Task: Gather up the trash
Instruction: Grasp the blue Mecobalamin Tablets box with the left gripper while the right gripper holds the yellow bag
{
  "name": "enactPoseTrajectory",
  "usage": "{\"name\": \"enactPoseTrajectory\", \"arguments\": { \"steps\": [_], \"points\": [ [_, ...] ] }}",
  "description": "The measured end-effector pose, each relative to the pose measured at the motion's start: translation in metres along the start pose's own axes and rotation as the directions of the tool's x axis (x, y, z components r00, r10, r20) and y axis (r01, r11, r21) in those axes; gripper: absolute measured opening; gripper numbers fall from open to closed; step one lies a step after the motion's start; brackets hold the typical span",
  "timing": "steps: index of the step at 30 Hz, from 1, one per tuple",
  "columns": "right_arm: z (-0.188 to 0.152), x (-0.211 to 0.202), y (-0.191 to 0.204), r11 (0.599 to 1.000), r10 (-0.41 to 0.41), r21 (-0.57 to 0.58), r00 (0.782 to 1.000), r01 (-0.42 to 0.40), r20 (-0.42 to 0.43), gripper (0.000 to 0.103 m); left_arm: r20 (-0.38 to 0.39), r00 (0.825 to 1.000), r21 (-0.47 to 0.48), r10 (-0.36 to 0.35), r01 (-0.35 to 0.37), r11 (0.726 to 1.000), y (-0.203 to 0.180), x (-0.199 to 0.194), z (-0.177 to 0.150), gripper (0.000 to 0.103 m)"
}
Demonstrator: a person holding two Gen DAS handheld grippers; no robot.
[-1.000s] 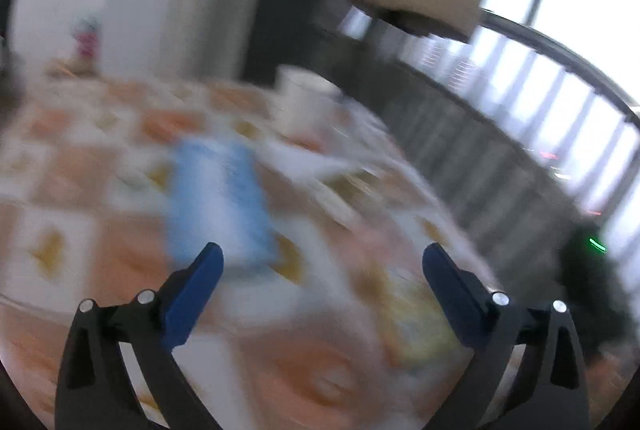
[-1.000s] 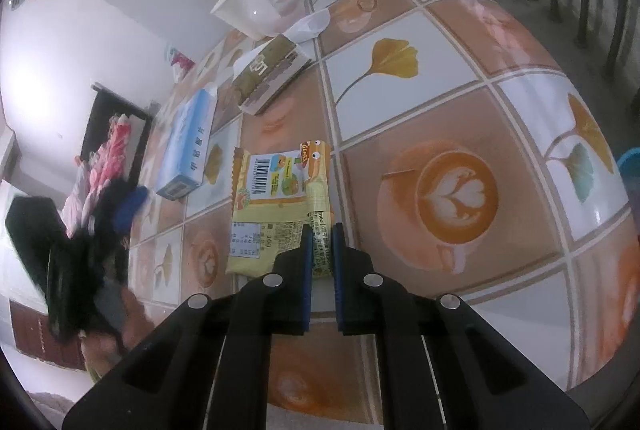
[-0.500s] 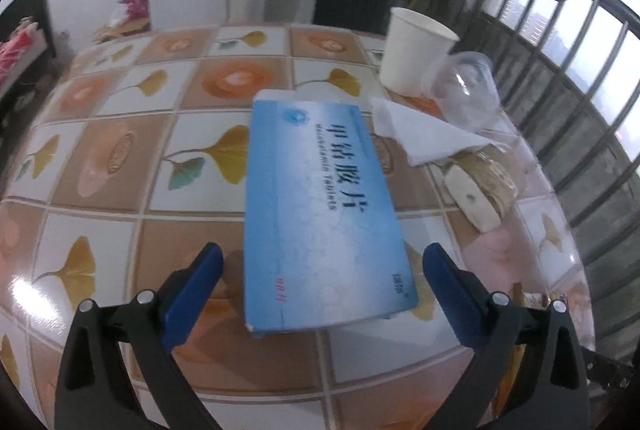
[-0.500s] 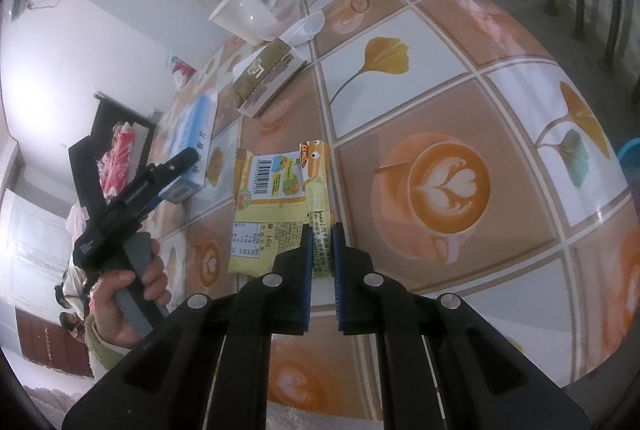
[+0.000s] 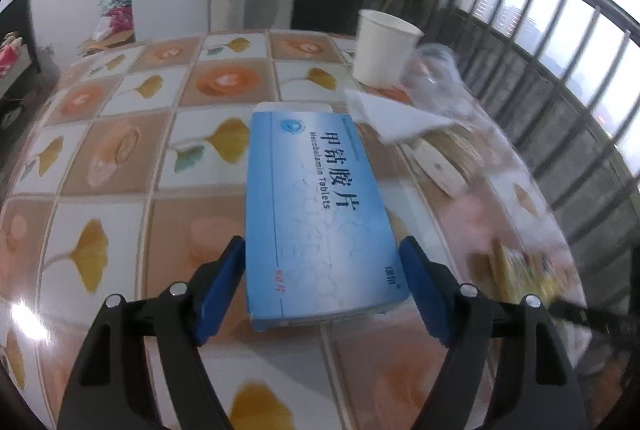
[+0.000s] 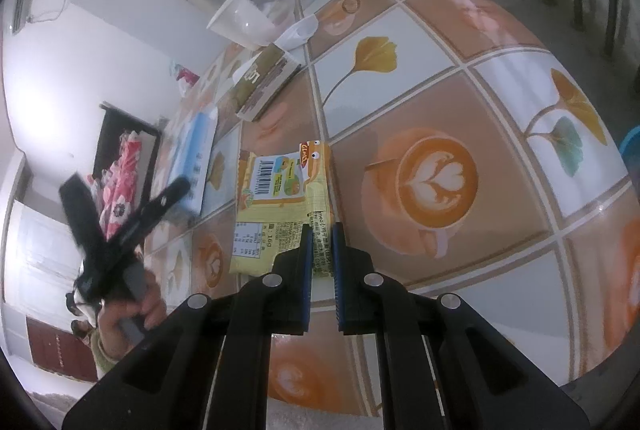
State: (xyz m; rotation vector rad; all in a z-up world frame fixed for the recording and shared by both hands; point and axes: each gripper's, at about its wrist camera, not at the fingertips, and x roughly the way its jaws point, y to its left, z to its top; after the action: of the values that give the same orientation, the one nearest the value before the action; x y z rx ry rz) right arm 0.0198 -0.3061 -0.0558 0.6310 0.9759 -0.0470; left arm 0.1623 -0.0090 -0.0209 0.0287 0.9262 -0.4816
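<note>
A blue tablet box (image 5: 316, 206) lies flat on the tiled table (image 5: 120, 158). My left gripper (image 5: 322, 250) straddles its near end. Its jaws are closing, and the blue pads (image 5: 224, 278) stand just beside the box's long sides, with a sliver of gap on each. The right wrist view shows the same box (image 6: 194, 154) with the left gripper (image 6: 160, 202) blurred over it. My right gripper (image 6: 321, 230) is shut on the edge of a yellow snack wrapper (image 6: 280, 190), which lies flat on the table.
Beyond the box stand a white paper cup (image 5: 384, 50) and a clear plastic cup (image 5: 432, 70), with a white napkin (image 5: 396, 118) and a brown-and-cream carton (image 5: 444, 162) beside them. A metal railing (image 5: 560, 90) runs along the table's right side.
The left gripper swung onto the blue box, came down over its near end, and its jaws narrowed around it. The right gripper stayed still on the wrapper.
</note>
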Motion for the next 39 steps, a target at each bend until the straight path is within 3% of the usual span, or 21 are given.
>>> {"name": "enactPoseTrajectory", "arguments": {
  "steps": [5, 12, 16, 23, 34, 39],
  "points": [
    [-0.002, -0.003, -0.003, 1.0, 0.002, 0.004, 1.0, -0.002, -0.001, 0.008, -0.034, 0.997, 0.042, -0.076, 0.078, 0.996, -0.01, -0.026, -0.032, 0.076],
    [-0.011, -0.01, -0.01, 1.0, 0.022, 0.023, 1.0, -0.022, -0.005, 0.008, -0.098, 0.99, 0.074, -0.1, 0.107, 0.992, -0.02, -0.042, -0.064, 0.077],
    [-0.016, -0.013, -0.01, 0.999, 0.024, 0.027, 1.0, -0.024, 0.005, 0.008, -0.118, 0.992, 0.04, -0.051, 0.056, 0.998, -0.018, -0.039, -0.057, 0.089],
    [-0.025, -0.017, -0.01, 1.0, 0.028, 0.007, 0.999, -0.028, 0.044, 0.007, -0.193, 0.981, -0.017, -0.008, 0.005, 1.0, -0.013, -0.015, -0.035, 0.092],
    [-0.025, -0.016, -0.018, 0.996, 0.079, 0.034, 0.996, -0.081, 0.043, 0.007, -0.181, 0.972, 0.126, 0.149, -0.127, 0.984, -0.039, 0.009, -0.027, 0.093],
    [-0.026, -0.018, -0.024, 0.992, 0.108, 0.067, 0.993, -0.111, 0.039, 0.007, -0.161, 0.972, 0.131, 0.168, -0.148, 0.98, -0.04, 0.01, -0.026, 0.09]
  ]
}}
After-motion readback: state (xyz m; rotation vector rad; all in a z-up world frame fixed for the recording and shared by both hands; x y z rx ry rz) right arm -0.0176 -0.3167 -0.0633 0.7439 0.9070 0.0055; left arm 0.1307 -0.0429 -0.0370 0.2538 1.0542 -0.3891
